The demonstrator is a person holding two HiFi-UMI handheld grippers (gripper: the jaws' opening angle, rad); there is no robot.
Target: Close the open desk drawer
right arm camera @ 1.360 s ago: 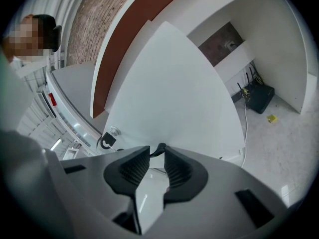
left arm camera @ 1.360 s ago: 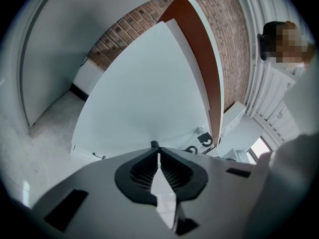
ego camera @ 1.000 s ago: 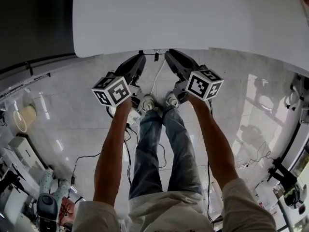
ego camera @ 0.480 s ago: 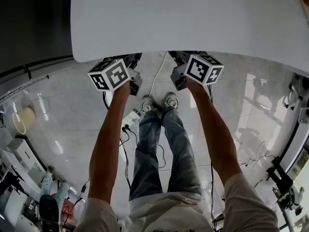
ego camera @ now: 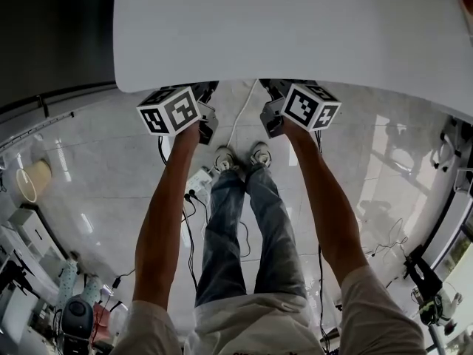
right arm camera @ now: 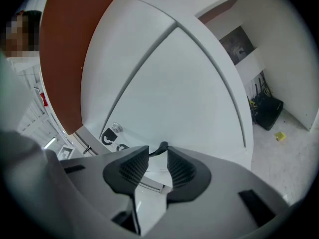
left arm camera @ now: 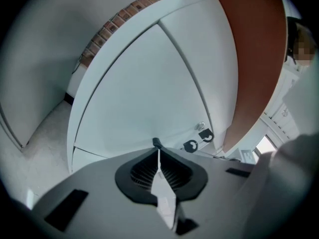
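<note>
We are holding both grippers under the front edge of the wide white flat desk top (ego camera: 295,28), and they are facing the white flat-fronted desk drawer (left arm camera: 144,98) sitting just beneath that desk top. Our left gripper (left arm camera: 157,147) is pointing at the drawer with its jaws pressed together on nothing. Our right gripper (right arm camera: 158,151) is standing with its jaws partly apart, having just been opening, with nothing between them.

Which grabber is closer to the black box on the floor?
Right. The black box lies on the floor to the right of the right gripper, past the drawer front. The left gripper is further left, and its view doesn't show the box.
</note>
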